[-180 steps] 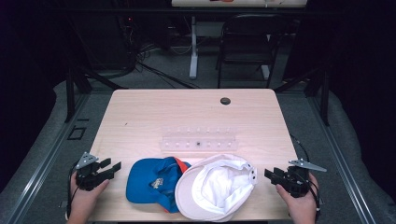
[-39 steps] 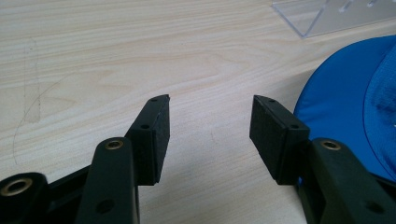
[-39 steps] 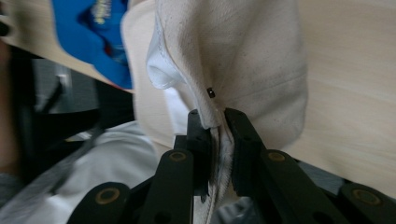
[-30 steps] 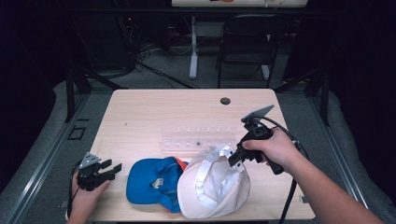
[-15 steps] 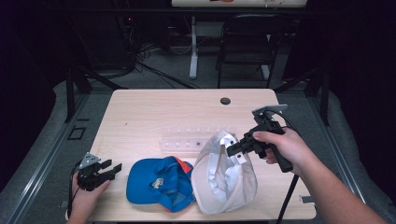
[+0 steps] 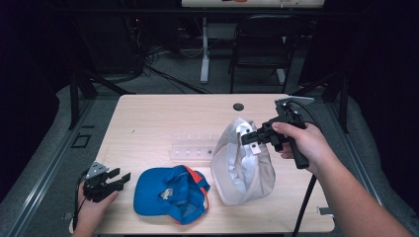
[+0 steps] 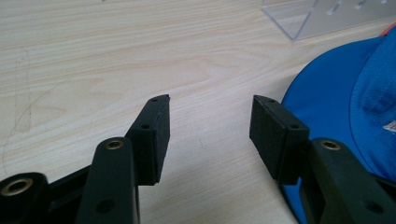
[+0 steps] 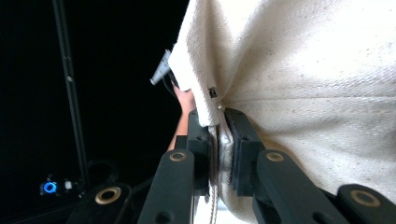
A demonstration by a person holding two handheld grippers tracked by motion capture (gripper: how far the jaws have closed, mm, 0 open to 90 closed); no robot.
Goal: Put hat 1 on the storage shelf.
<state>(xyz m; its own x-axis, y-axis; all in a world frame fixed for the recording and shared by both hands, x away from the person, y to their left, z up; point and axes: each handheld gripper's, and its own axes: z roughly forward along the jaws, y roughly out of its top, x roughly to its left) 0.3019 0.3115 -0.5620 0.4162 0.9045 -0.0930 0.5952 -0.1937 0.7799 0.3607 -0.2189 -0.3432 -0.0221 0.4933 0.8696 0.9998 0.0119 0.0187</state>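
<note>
A white cap (image 6: 242,168) hangs tilted above the table's right half, lifted by its back edge. My right gripper (image 6: 248,138) is shut on that edge; in the right gripper view the cap's cream fabric (image 8: 303,70) is pinched between the pads of my right gripper (image 8: 219,140). A blue cap with orange trim (image 6: 170,193) lies on the table near the front, left of the white one. My left gripper (image 6: 120,177) rests at the table's front left corner, open, with bare wood between the jaws of my left gripper (image 7: 210,123) and the blue cap (image 7: 345,102) just to their right.
A clear plastic rack (image 6: 195,148) lies across the middle of the wooden table (image 6: 163,118); its corner (image 7: 322,16) appears in the left gripper view. A black round cap (image 6: 238,106) sits at the table's far edge. Chairs and stands are behind in the dark.
My right gripper has come in from the front right, taken hold of the white cap's back edge and raised it off the table, tipping it upright. The left gripper has stayed put.
</note>
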